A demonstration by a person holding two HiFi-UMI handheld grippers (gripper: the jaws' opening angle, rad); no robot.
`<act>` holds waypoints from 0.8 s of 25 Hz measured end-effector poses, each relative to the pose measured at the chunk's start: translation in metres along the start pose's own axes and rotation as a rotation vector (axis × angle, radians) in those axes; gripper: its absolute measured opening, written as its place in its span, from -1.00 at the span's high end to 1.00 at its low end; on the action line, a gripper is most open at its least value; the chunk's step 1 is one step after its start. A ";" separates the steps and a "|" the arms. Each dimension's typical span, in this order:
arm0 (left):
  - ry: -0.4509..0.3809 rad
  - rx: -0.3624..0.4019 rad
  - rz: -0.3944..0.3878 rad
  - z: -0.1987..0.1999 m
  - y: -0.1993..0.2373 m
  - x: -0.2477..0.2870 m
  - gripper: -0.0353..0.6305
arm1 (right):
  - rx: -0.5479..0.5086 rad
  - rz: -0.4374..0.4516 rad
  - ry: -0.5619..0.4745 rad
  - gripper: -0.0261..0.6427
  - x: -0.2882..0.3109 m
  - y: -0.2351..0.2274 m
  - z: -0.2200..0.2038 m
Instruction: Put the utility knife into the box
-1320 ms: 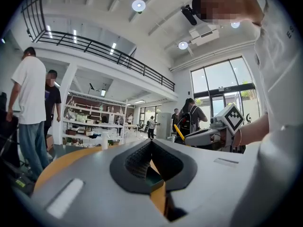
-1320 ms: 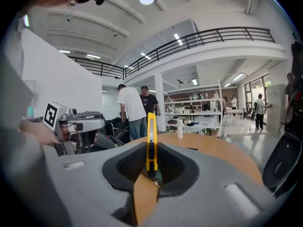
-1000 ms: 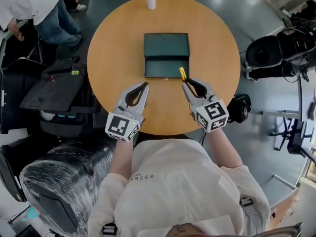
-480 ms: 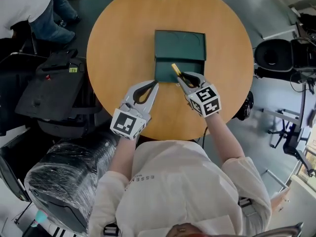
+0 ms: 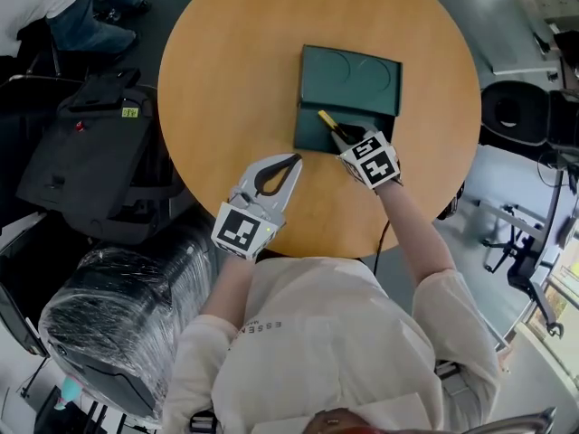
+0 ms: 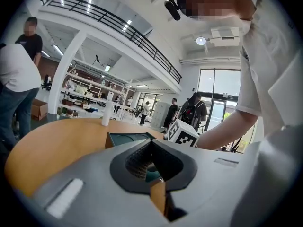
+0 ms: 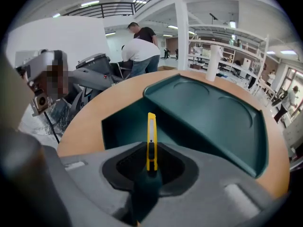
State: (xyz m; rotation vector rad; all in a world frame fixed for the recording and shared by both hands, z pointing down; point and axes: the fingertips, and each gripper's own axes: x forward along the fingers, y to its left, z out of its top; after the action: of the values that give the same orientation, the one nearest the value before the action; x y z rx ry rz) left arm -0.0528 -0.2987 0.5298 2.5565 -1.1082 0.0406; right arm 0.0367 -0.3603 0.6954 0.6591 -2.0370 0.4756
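Observation:
A dark green box (image 5: pixel 351 78) lies open on the round wooden table (image 5: pixel 226 70), its lid folded back and its tray (image 5: pixel 314 132) on the near side. My right gripper (image 5: pixel 346 136) is shut on a yellow utility knife (image 5: pixel 327 120), which it holds over the tray. In the right gripper view the knife (image 7: pixel 151 136) sticks forward from the jaws above the tray (image 7: pixel 122 124), with the lid (image 7: pixel 213 112) behind. My left gripper (image 5: pixel 292 163) rests near the tray's left corner, shut with nothing in it. The left gripper view shows the box (image 6: pixel 124 137) just ahead.
A white bottle (image 7: pixel 214 63) stands at the table's far edge. A black bag (image 5: pixel 81 152) and a plastic-wrapped chair (image 5: pixel 109 324) sit to the left of the table. A person (image 7: pixel 139 53) stands beyond the table. Office chairs are on the right.
My right gripper has carried the knife forward from the table in front of the box to over the tray. The left gripper has stayed in about the same place.

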 end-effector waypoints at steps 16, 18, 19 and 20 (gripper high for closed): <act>-0.036 0.026 0.065 0.023 0.014 -0.005 0.84 | 0.040 -0.051 -0.116 0.61 -0.008 -0.017 0.015; -0.052 0.053 0.073 0.031 0.013 -0.006 0.84 | 0.030 -0.074 -0.256 0.61 -0.035 -0.013 0.034; -0.061 0.065 0.080 0.036 0.011 -0.008 0.84 | 0.030 -0.087 -0.322 0.61 -0.053 -0.010 0.040; -0.072 0.075 0.086 0.042 0.008 -0.008 0.84 | 0.035 -0.105 -0.384 0.64 -0.072 -0.008 0.046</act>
State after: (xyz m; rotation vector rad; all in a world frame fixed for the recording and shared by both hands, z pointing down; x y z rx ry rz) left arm -0.0686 -0.3116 0.4913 2.5935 -1.2660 0.0122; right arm 0.0437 -0.3733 0.6113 0.9304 -2.3404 0.3420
